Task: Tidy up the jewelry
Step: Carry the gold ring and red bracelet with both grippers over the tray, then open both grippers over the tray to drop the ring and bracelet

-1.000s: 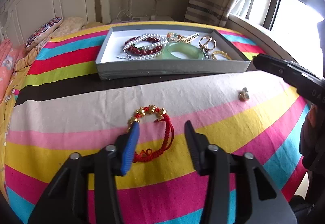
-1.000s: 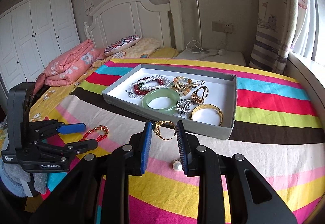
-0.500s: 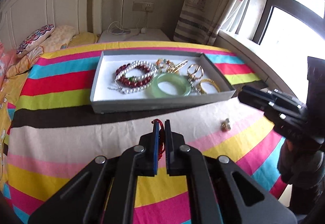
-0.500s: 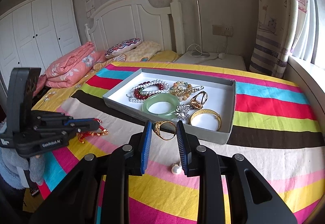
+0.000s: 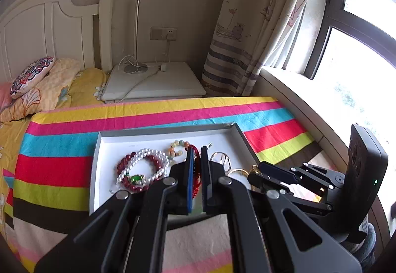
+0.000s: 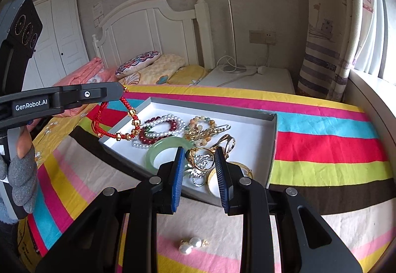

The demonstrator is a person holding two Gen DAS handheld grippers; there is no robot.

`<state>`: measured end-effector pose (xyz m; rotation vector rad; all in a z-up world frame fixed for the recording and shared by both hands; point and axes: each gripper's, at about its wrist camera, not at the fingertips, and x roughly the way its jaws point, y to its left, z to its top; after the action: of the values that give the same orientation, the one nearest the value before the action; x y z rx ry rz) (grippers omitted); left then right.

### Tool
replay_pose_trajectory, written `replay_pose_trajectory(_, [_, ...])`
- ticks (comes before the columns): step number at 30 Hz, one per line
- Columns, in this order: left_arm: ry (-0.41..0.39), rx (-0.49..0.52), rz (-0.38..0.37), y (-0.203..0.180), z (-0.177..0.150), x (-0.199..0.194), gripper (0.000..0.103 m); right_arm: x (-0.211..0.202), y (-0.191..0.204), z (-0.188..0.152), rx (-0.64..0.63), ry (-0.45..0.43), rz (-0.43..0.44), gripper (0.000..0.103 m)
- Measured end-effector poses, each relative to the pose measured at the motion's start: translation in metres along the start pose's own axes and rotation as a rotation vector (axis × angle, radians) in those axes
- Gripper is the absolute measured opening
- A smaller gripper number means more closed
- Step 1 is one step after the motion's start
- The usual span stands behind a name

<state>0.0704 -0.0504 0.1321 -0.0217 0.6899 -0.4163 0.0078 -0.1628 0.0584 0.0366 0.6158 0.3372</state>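
My left gripper (image 5: pixel 195 149) is shut on the red cord bracelet with gold beads (image 6: pixel 116 122) and holds it in the air over the near left corner of the grey jewelry tray (image 6: pixel 272 139). In the left wrist view the red cord (image 5: pixel 196 174) shows between the jaws. My right gripper (image 6: pixel 199 161) is shut on a gold ring (image 6: pixel 195 152) just above the tray's front edge. The tray holds a green jade bangle (image 6: pixel 164 151), a pearl and red bead bracelet (image 6: pixel 160 129), a gold bangle (image 6: pixel 212 181) and several other pieces.
Pearl earrings (image 6: pixel 191 244) lie on the striped cloth (image 6: pixel 321 156) in front of the tray. A bed with pillows (image 6: pixel 141 63) is at the back left, a white nightstand (image 6: pixel 250 77) behind, and a window sill (image 6: pixel 371 89) on the right.
My left gripper closed on the red bracelet, lifted it off the cloth and carried it forward over the tray. My right gripper moved forward to the tray with the gold ring.
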Motion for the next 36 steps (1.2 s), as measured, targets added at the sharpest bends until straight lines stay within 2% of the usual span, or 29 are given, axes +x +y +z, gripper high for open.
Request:
replay_pose_trajectory(3, [0.008,-0.035,-0.024,0.002,0.011,0.021,0.005,0.017,-0.012,0.008,0.011,0.013,-0.036,0.026])
replay_pose_trajectory(11, [0.053,-0.082,0.062,0.007,0.011,0.078,0.005,0.062,-0.035,0.016,0.001,0.093,-0.121,0.026])
replay_pose_trajectory(17, [0.07,-0.092,0.093,0.012,0.002,0.096,0.007,0.084,-0.041,0.021,-0.034,0.108,-0.187,0.026])
replay_pose_trajectory(19, [0.073,-0.101,0.099,0.014,-0.001,0.097,0.024,0.09,-0.047,0.021,-0.016,0.114,-0.192,0.027])
replay_pose_trajectory(21, [0.046,-0.115,0.118,0.018,-0.004,0.091,0.056,0.09,-0.055,0.02,0.024,0.118,-0.17,0.028])
replay_pose_trajectory(23, [0.025,-0.133,0.124,0.021,-0.007,0.084,0.065,0.084,-0.061,0.021,0.058,0.095,-0.152,0.034])
replay_pose_trajectory(24, [0.022,-0.142,0.118,0.023,-0.008,0.082,0.067,0.081,-0.064,0.02,0.077,0.089,-0.139,0.04])
replay_pose_trajectory(25, [0.019,-0.151,0.115,0.024,-0.009,0.079,0.068,0.078,-0.067,0.02,0.094,0.082,-0.128,0.041])
replay_pose_trajectory(28, [0.002,-0.156,0.121,0.024,-0.013,0.066,0.074,0.068,-0.07,0.021,0.115,0.064,-0.118,0.041])
replay_pose_trajectory(31, [-0.014,-0.136,0.159,0.02,-0.022,0.048,0.085,0.052,-0.068,0.02,0.133,0.038,-0.088,0.041])
replay_pose_trajectory(36, [0.002,-0.091,0.215,0.01,-0.052,0.019,0.097,0.018,-0.061,0.006,0.142,0.004,-0.054,0.041])
